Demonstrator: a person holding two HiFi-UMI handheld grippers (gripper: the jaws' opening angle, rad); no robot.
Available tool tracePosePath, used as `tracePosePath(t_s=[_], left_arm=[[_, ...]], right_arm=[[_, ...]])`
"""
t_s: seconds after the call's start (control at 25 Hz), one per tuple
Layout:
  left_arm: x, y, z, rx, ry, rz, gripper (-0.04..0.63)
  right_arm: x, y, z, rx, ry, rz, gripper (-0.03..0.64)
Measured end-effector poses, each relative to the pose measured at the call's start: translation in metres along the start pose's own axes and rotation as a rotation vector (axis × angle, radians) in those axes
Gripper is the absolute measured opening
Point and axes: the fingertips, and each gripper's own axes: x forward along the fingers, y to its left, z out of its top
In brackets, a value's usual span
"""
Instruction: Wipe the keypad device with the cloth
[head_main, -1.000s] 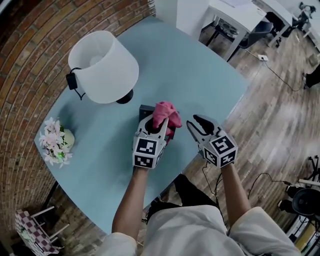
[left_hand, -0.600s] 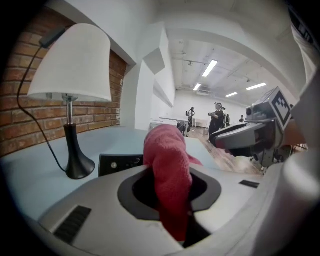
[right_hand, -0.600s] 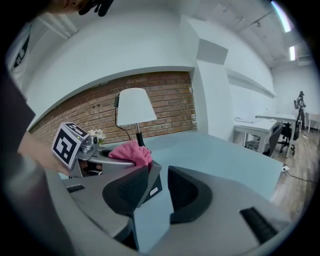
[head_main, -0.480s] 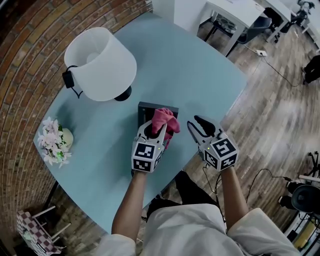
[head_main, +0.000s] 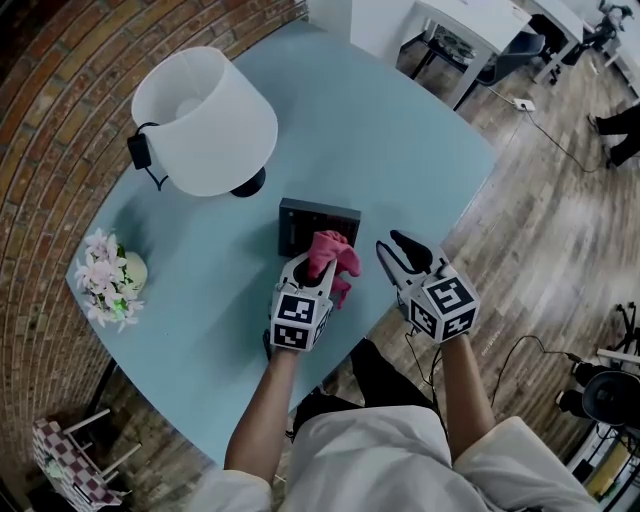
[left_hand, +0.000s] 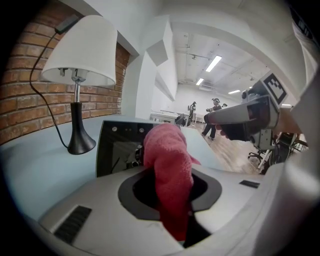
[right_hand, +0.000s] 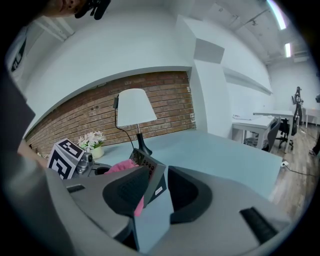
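The dark keypad device (head_main: 312, 222) lies on the light blue table (head_main: 380, 130), just in front of the lamp. My left gripper (head_main: 318, 270) is shut on a pink cloth (head_main: 333, 252), which rests on the device's near edge. In the left gripper view the cloth (left_hand: 169, 160) rises out of the jaws and hides part of the device (left_hand: 117, 150). My right gripper (head_main: 397, 250) hovers open to the right of the cloth, holding nothing. Between its jaws, the right gripper view shows the device (right_hand: 150, 170) and a bit of cloth (right_hand: 120, 167).
A white-shaded lamp (head_main: 205, 125) on a dark base stands behind the device at the left. A small pot of pale flowers (head_main: 110, 280) sits near the table's left edge. White desks and chairs (head_main: 480, 45) stand beyond the table, over a wooden floor.
My left gripper has drawn the cloth back toward me across the device, uncovering more of its dark top. The right gripper has hardly moved.
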Motion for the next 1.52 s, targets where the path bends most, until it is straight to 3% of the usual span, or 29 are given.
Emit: tracePosePath(t_s=[0.36,0.52,0.64,0.8,0.92,1.04,1.24,1.52], left_arm=[[-0.002,-0.011,-0.046,-0.056,0.133,-0.022,0.121],[-0.006,-0.017,-0.053,-0.063,0.132,-0.025,0.121],[-0.015,-0.02,-0.032,-0.055,0.069,-0.028,0.12],[-0.028,-0.022,0.034,0.01,-0.101,-0.05,0.121],[-0.026,-0.022,0.082,0.05,-0.179,-0.056,0.123],[-0.009,-0.017,0.101,0.064,-0.158,-0.043,0.123],[0.024,-0.017,0.087,0.086,-0.049,-0.031,0.123],[0.029,-0.025,0.072,0.096,-0.044,0.012,0.123]], right_arm=[[-0.003,0.005,0.002,-0.005,-0.002,-0.007,0.143],[-0.004,0.009,0.002,0.001,-0.007,-0.009,0.143],[-0.007,0.009,0.005,0.008,-0.016,-0.016,0.143],[-0.02,0.002,0.008,0.013,-0.03,-0.044,0.143],[-0.03,-0.003,0.009,0.022,-0.038,-0.065,0.143],[-0.039,-0.006,0.009,0.027,-0.041,-0.082,0.143],[-0.055,-0.012,0.005,0.032,-0.036,-0.105,0.143],[-0.063,-0.01,-0.006,0.041,-0.019,-0.097,0.143]])
